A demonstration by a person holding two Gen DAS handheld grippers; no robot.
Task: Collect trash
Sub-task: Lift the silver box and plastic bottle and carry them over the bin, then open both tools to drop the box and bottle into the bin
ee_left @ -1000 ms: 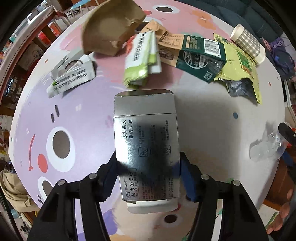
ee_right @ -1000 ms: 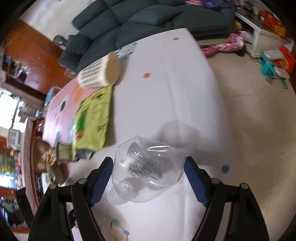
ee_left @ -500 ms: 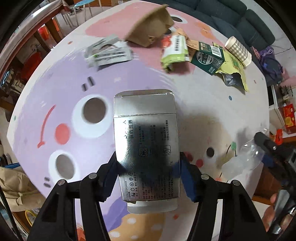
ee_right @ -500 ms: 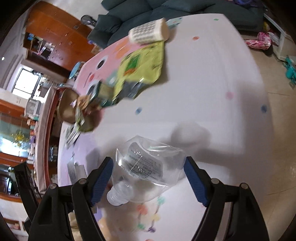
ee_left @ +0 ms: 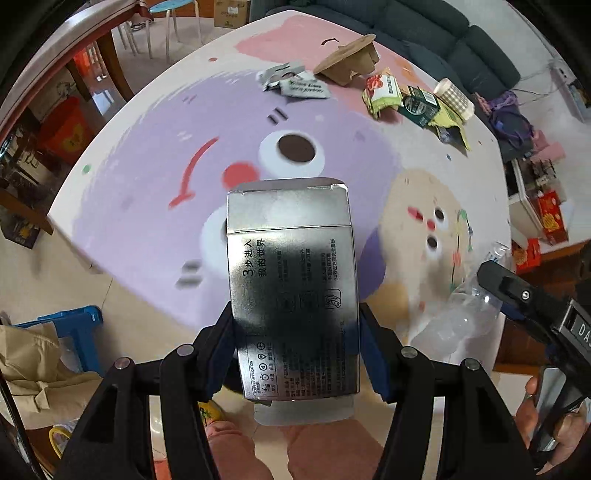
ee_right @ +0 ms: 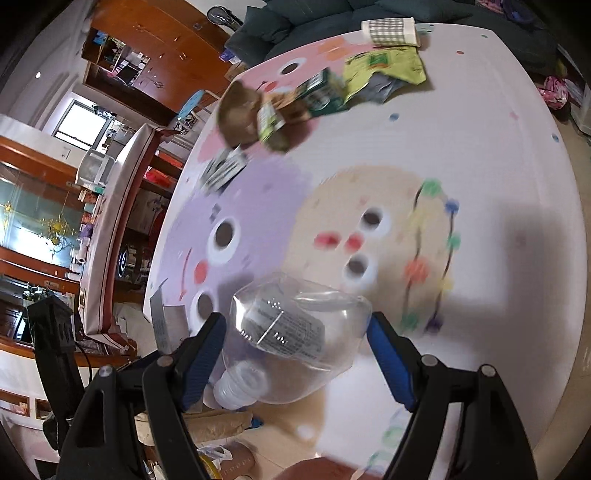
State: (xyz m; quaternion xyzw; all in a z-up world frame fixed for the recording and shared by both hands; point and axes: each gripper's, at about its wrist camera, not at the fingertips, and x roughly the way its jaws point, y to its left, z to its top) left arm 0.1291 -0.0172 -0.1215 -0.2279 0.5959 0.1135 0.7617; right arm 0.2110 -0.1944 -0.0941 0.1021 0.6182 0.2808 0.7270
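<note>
My left gripper (ee_left: 295, 328) is shut on a silver carton box (ee_left: 291, 266) and holds it above the near edge of the table. My right gripper (ee_right: 295, 343) is shut on a crushed clear plastic bottle (ee_right: 295, 332), cap end toward me; the bottle also shows in the left wrist view (ee_left: 458, 317). Across the table lie a brown paper tray (ee_left: 347, 62), white wrappers (ee_left: 295, 81), a green-white snack bag (ee_left: 384, 92), a dark green packet (ee_left: 421, 103), a yellow-green bag (ee_left: 450, 122) and a checked paper cup (ee_left: 454, 98).
The round table (ee_left: 155, 155) carries a purple and pink cartoon cloth. A blue stool (ee_left: 81, 332) and beige cloth (ee_left: 29, 373) lie on the floor at left. A dark sofa (ee_left: 443, 33) stands behind the table. Wooden cabinets (ee_right: 122, 59) are at left.
Both grippers have pulled back toward the table's near edge with their loads; the trash pile now looks farther away. The right gripper has turned left toward the table's middle.
</note>
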